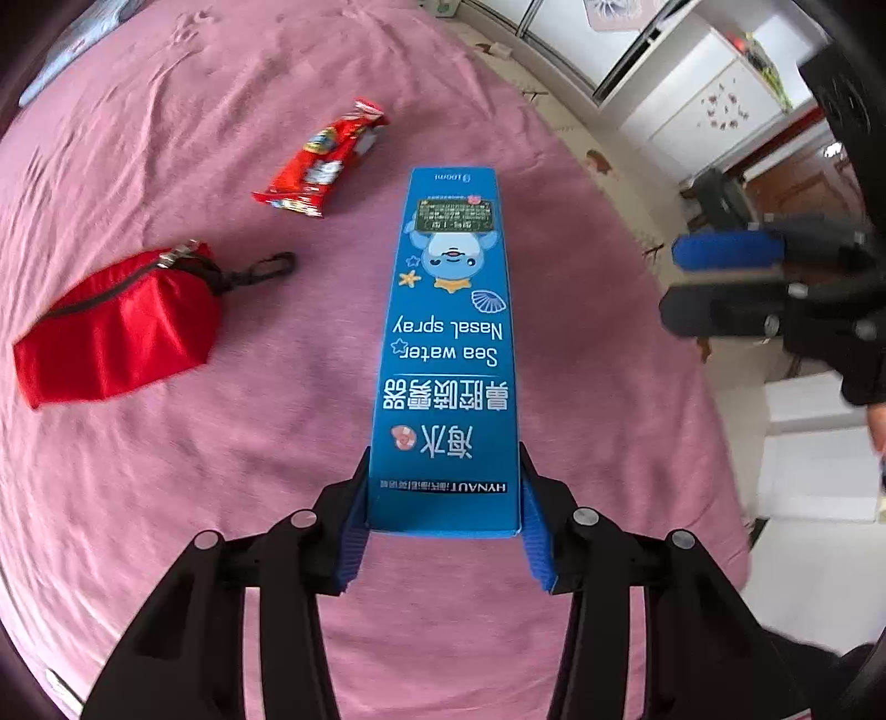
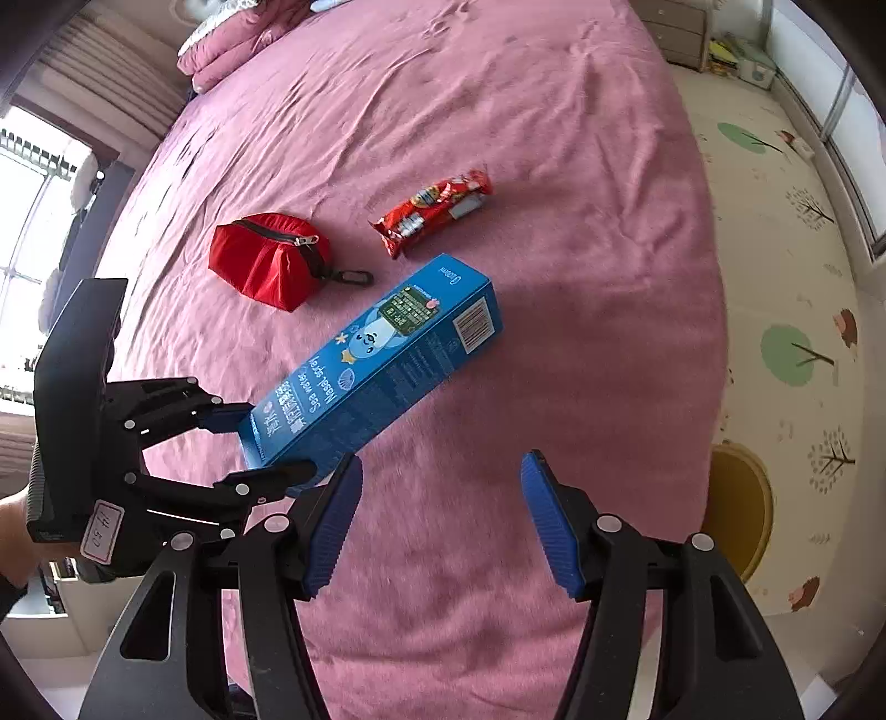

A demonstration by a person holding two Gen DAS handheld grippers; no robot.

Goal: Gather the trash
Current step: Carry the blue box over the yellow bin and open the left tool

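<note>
A long blue nasal-spray box (image 1: 446,343) sticks out forward from my left gripper (image 1: 443,520), whose blue pads press on both sides of its near end. In the right wrist view the same box (image 2: 376,360) hangs tilted just over the pink bedsheet (image 2: 498,111), with the left gripper (image 2: 271,443) clamped on its lower end. A red snack wrapper (image 1: 321,160) (image 2: 434,213) lies on the sheet beyond the box. My right gripper (image 2: 443,515) stands open with nothing between its fingers, close to the right of the box; it also shows at the right edge of the left wrist view as the right gripper (image 1: 720,282).
A red zip pouch (image 2: 271,257) (image 1: 116,327) with a black clip lies left of the wrapper. Folded pink bedding (image 2: 238,44) sits at the bed's far end. Right of the bed is a tree-patterned floor mat (image 2: 786,221) with a yellow round object (image 2: 742,509).
</note>
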